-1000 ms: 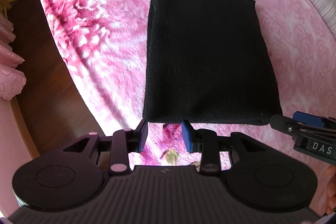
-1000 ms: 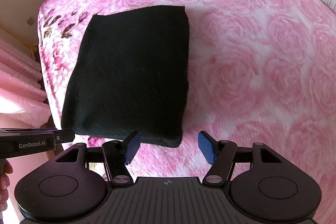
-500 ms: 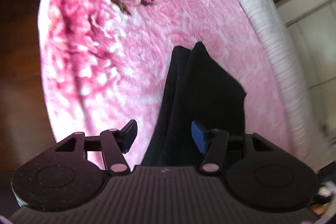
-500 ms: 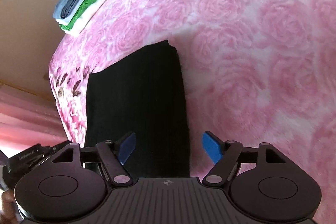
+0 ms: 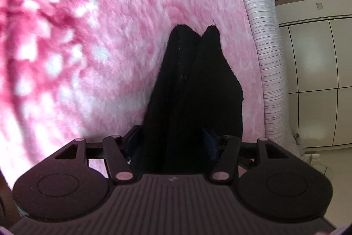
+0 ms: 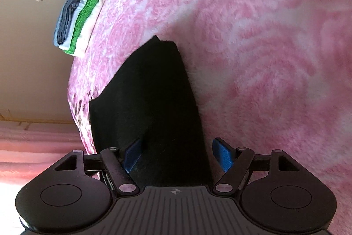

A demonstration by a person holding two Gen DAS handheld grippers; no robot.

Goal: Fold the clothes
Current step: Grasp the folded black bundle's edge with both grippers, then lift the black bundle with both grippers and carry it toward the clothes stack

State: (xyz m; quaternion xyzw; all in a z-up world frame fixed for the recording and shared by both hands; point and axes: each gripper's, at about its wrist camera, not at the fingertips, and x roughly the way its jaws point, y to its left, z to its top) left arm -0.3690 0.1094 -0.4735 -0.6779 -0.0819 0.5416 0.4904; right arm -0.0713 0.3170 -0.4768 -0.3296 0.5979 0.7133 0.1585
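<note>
Jaws of left gripper (image 5: 170, 144) just widening, right gripper (image 6: 177, 154) spread; black garment (image 6: 154, 102) between both; no legible writing.

Place: a bedroom in a home.
Evidence: a bed is covered by a pink rose-patterned blanket (image 6: 275, 47); folded clothes (image 6: 77, 21) are stacked on it; white wardrobe doors (image 5: 319, 80) are seen.

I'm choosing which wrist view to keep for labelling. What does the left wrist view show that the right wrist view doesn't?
Only the left wrist view shows the striped white bed edge, the pale cabinet doors and the left gripper.

Only the right wrist view shows the stack of folded clothes, the beige wall and the right gripper.

Both show the folded black garment on the pink floral blanket, its near edge between open jaws.
</note>
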